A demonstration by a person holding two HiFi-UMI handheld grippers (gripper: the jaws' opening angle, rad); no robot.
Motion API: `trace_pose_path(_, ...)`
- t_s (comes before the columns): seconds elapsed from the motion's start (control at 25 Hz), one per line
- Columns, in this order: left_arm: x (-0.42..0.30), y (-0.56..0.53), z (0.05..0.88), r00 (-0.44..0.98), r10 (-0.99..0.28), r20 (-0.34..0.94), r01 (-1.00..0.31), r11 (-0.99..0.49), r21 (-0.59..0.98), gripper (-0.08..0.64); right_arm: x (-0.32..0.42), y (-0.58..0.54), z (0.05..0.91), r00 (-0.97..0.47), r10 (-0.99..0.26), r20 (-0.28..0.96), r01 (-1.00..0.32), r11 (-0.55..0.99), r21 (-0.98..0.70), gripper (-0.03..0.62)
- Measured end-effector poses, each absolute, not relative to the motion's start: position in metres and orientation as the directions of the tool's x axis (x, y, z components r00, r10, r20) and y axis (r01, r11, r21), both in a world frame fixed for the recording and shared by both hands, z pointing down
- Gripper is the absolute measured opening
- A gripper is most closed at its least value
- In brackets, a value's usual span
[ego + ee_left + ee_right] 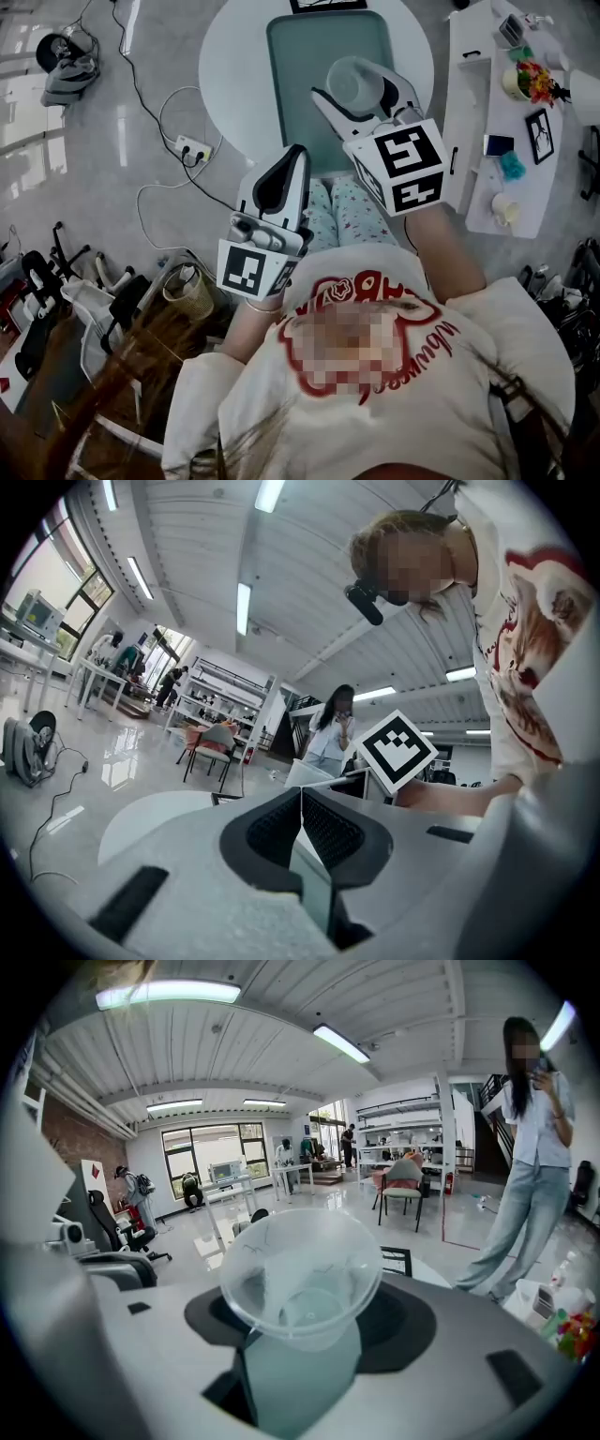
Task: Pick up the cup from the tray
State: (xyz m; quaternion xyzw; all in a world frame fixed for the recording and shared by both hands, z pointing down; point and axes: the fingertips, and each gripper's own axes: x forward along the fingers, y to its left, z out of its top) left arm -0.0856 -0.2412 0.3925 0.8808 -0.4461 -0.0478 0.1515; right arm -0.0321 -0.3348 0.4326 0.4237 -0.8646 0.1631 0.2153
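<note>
A clear plastic cup (pixel 354 84) hangs in the air over the teal tray (pixel 300 66), with my right gripper (pixel 361 94) shut on it. In the right gripper view the cup (pixel 300 1274) sits between the two jaws with its mouth toward the camera, and it looks empty. My left gripper (pixel 278 178) is below the table's near edge, above the person's lap, its jaws pressed together on nothing. In the left gripper view the black pads (pixel 328 832) of that gripper (pixel 301 803) meet along a line.
The tray lies on a round white table (pixel 230 66). A white side table (pixel 487 131) at the right carries a mug, flowers, a framed picture and small items. Cables and a power strip (pixel 192 148) lie on the floor at left. Chairs and equipment crowd the lower left.
</note>
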Motion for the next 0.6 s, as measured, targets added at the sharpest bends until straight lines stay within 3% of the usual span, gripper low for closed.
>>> trace_pose_path(0.6,-0.079,-0.246,0.351,0.606,-0.795,0.007,-0.773,-0.587,0.241,0.015,-0.026,-0.309,0.380,-0.591,-0.658,0.466,-0.772,0.630,-0.090,0.299)
